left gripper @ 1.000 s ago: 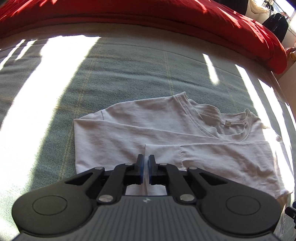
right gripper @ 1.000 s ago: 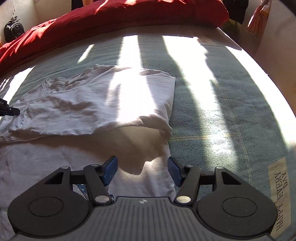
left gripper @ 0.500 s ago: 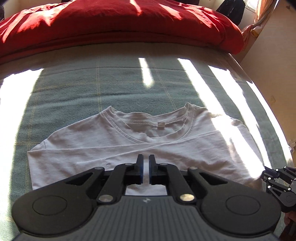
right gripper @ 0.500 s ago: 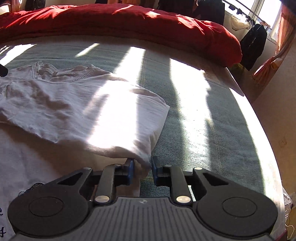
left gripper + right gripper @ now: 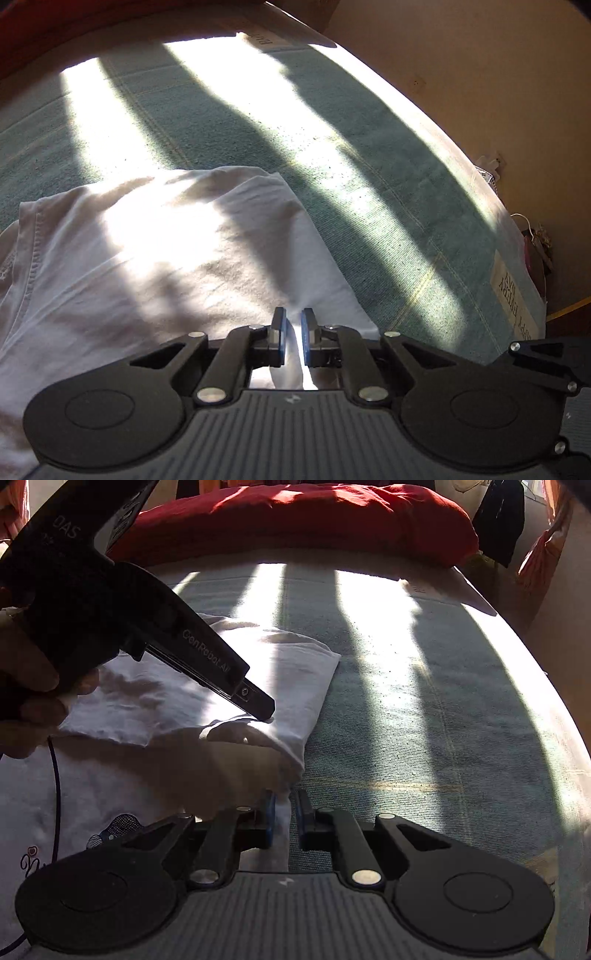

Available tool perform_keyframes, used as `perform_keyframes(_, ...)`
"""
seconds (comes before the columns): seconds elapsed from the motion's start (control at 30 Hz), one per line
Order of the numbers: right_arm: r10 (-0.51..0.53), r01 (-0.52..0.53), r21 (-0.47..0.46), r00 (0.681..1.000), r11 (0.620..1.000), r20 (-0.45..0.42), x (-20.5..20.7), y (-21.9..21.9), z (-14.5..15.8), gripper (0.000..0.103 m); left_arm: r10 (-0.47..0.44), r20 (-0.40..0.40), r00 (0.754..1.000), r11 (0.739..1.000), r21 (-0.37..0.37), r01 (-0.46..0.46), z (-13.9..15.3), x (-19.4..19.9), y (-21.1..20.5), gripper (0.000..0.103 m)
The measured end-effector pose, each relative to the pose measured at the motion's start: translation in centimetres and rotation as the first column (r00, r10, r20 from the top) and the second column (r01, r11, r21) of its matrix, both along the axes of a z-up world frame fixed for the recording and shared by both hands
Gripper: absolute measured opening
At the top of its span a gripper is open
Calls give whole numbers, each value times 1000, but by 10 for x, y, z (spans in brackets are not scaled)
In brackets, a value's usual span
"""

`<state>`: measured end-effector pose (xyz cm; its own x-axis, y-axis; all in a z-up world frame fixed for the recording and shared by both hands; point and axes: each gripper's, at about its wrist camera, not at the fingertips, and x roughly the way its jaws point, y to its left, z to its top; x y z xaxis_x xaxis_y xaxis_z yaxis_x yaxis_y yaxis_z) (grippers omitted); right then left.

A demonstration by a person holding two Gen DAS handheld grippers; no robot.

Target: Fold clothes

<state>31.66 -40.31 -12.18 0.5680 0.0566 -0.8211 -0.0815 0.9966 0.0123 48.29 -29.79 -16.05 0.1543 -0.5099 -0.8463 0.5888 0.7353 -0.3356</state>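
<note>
A white T-shirt (image 5: 177, 258) is lying partly folded on a bed covered with a green blanket (image 5: 369, 177), with strips of sunlight crossing both. In the left wrist view, the left gripper (image 5: 293, 334) is pointing steeply down at the shirt's near right corner, and a ridge of white cloth is standing between its blue fingers (image 5: 279, 332). The jaws are opening slightly at this moment, yet the pads are sitting against the fabric on both sides, so the gripper is pinching the T-shirt. The shirt's stitched collar edge is showing at the far left of that view.

In the right wrist view, the right gripper (image 5: 283, 818) is nearly closed and closing further on the shirt's right edge, where a bunched fold of white cloth is caught between its blue fingers (image 5: 270, 816). Further up in the same view, the left gripper's dark body is reaching in from the upper left, gripped by a hand (image 5: 33, 686), with its tip touching the folded upper layer of the shirt. A lower layer of the shirt, with a small printed drawing (image 5: 114, 829), is spreading out towards the left. A red duvet (image 5: 303, 520) is lying across the head of the bed, and dark clothes (image 5: 502, 517) are hanging beyond it.
</note>
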Motion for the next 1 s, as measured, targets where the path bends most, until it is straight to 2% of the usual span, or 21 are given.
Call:
perform_keyframes(0.1, -6, 6, 31, 1000, 999, 0, -7, -5, 1, 15, 31, -14, 999, 999, -27, -31, 12, 2, 12, 10)
perform_keyframes(0.2, -12, 12, 48, 1000, 999, 6, -10, -8, 4, 16, 108, 5, 994, 993, -38, -107, 33, 0, 47, 23)
perform_keyframes(0.27, -13, 13, 51, 1000, 999, 8, -9, -8, 6, 16, 181, 13, 983, 983, -36, -180, 45, 0, 80, 29)
perform_keyframes(0.33, -12, 11, 51, 1000, 999, 18, -7, -5, 10, 16, 272, 13, 962, 962, -19, -272, 53, -2, 118, 33)
perform_keyframes(0.47, 7, -9, 61, 1000, 998, 23, 0, 4, 15, 20, 466, -23, 884, 885, 10, -466, 57, -18, 196, 41)
perform_keyframes(0.6, 39, -41, 72, 999, 997, 30, 6, 23, 19, 22, 625, -33, 780, 781, 33, -624, 53, -34, 262, 47)
perform_keyframes(0.73, 78, -81, 77, 996, 994, 33, 9, 48, 23, 23, 736, -25, 677, 677, 22, -736, 40, -49, 312, 52)
perform_keyframes(0.83, 102, -104, 78, 994, 992, 29, 10, 65, 24, 23, 769, -93, 632, 634, -11, -773, 23, -50, 334, 52)
perform_keyframes(0.93, 119, -121, 76, 993, 990, 23, 11, 75, 25, 24, 793, -220, 568, 574, -42, -818, 0, -47, 353, 52)
perform_keyframes(1.0, 121, -123, 76, 992, 990, 22, 11, 80, 27, 24, 796, -279, 537, 536, -88, -840, -8, -45, 363, 55)
